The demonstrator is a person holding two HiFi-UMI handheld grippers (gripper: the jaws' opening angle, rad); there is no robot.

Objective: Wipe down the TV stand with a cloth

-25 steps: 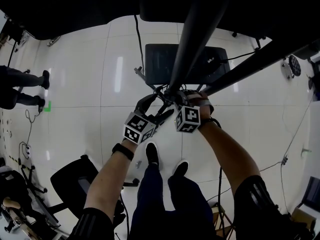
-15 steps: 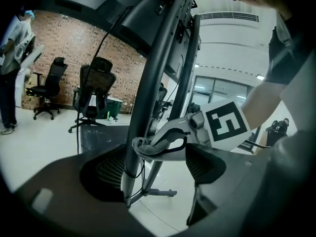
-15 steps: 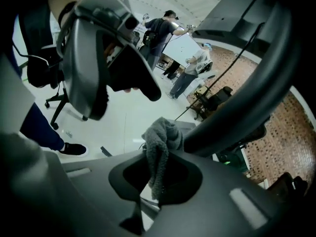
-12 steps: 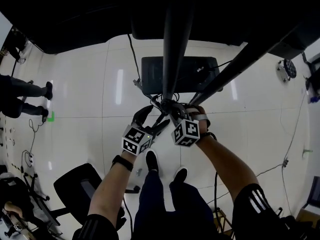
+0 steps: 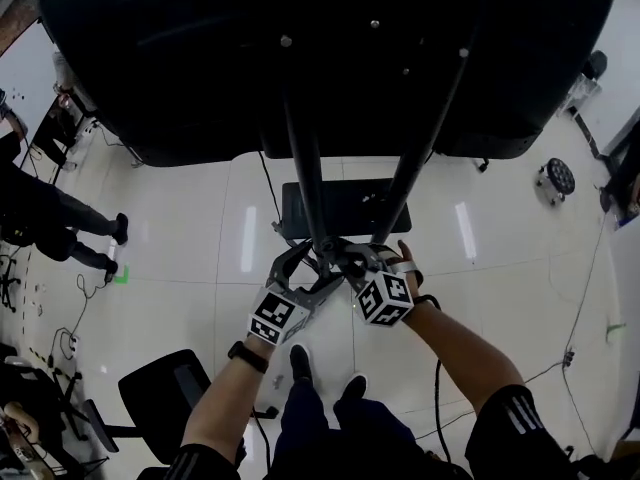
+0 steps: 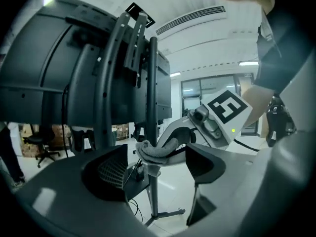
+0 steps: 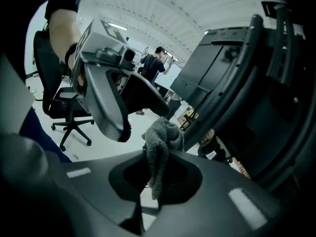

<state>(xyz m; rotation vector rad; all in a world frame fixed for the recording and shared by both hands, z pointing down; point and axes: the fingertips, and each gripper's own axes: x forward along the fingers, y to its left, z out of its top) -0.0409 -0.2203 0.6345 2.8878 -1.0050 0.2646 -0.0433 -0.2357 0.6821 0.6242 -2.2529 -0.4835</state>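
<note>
The black TV stand has two slanting poles (image 5: pixel 305 168) that run from the TV's back (image 5: pixel 320 58) down to a flat base (image 5: pixel 340 208) on the floor. Both grippers meet at the poles, low down. My right gripper (image 5: pixel 342 261) is shut on a grey cloth (image 7: pixel 159 147), which hangs bunched between its jaws. In the left gripper view the cloth (image 6: pixel 155 151) presses against the thin pole (image 6: pixel 153 83). My left gripper (image 6: pixel 155 169) is open, its jaws apart on either side of that pole, just below the cloth.
A black office chair (image 5: pixel 160 393) stands at the lower left. A person's legs (image 5: pixel 60 223) show at the left edge. Cables trail over the white tiled floor, and a small wheeled base (image 5: pixel 553 178) sits at the right. My own feet (image 5: pixel 325 368) are just behind the grippers.
The head view has tilted up, so the TV's back now fills the top. Both grippers sit lower in the picture, still together at the poles, the cloth still held.
</note>
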